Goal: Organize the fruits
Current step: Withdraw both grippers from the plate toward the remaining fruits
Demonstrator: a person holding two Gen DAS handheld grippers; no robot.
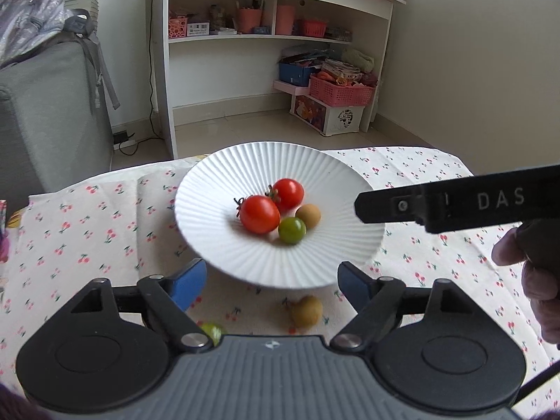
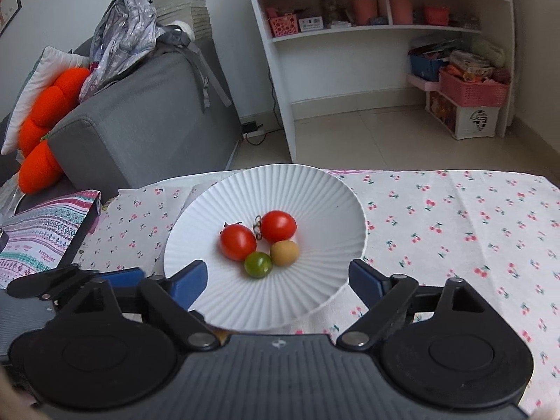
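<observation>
Left wrist view: left gripper (image 1: 271, 280) stood released, empty. White plate (image 1: 280, 273) held two red tomatoes, a green tomato (image 1: 292, 230), a tan fruit. Another tan fruit (image 1: 306, 310) and a green one (image 1: 211, 330) lay loose on the cloth; a nudge could roll them off.

Right wrist view: right gripper (image 2: 276, 281) spread wide, empty, over the plate (image 2: 245, 192) rim; a low pass might tip it.

Ahead of my left gripper (image 1: 271, 278) I see a white ribbed plate (image 1: 224, 245) holding two red tomatoes (image 1: 259, 214), one green tomato (image 1: 292, 230) and one tan longan (image 1: 308, 215), all touching. Below its fingers another longan (image 1: 307, 310) and a green tomato (image 1: 212, 331) lie on the cloth.
</observation>
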